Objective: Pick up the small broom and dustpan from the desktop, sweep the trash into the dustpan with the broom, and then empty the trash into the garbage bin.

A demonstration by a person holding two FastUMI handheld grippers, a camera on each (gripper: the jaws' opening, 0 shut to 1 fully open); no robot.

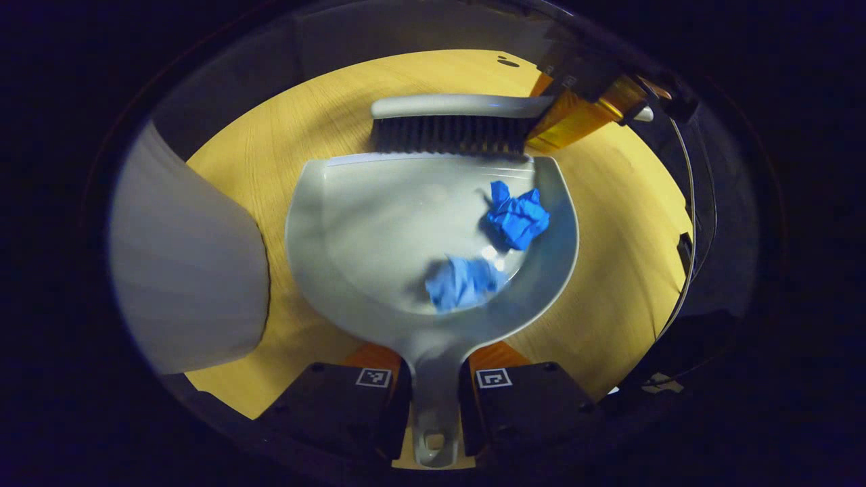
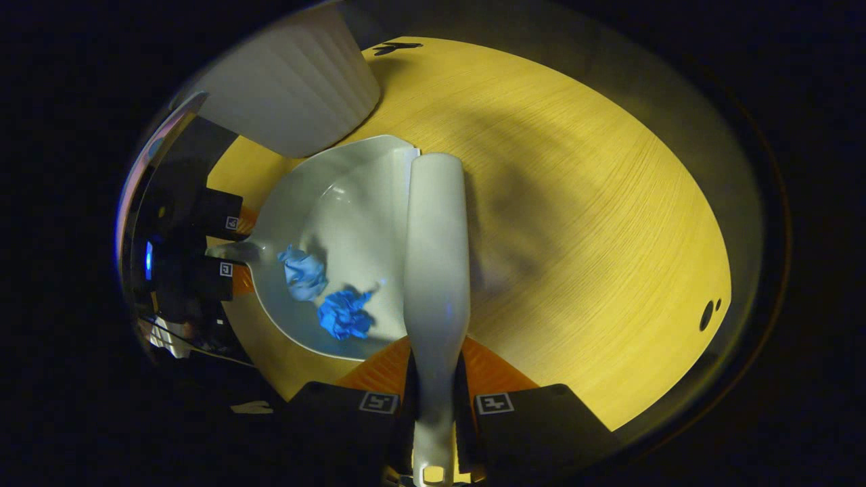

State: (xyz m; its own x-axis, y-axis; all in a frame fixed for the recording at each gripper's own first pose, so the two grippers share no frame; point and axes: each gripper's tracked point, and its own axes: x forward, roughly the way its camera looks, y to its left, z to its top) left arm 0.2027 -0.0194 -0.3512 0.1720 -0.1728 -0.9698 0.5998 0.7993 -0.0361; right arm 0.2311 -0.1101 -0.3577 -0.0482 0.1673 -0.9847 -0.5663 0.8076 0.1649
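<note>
A grey dustpan (image 1: 379,223) lies flat on the wooden desktop (image 1: 270,155). My left gripper (image 1: 433,379) is shut on its handle. Two crumpled blue paper wads sit inside it, a darker one (image 1: 517,216) to the right and a paler one (image 1: 460,283) near the handle end. The small broom (image 1: 453,125) stands with its dark bristles at the dustpan's open lip. In the right gripper view the broom's grey back (image 2: 436,270) runs up the middle, and my right gripper (image 2: 435,402) is shut on its handle. Both wads (image 2: 345,314) and the dustpan (image 2: 345,203) lie left of it.
A white ribbed garbage bin (image 1: 186,277) stands close to the dustpan's left side; it appears at the top left (image 2: 291,88) of the right gripper view. Bare desktop (image 2: 575,237) stretches to the broom's right, with small dark marks (image 2: 707,314) near its edge.
</note>
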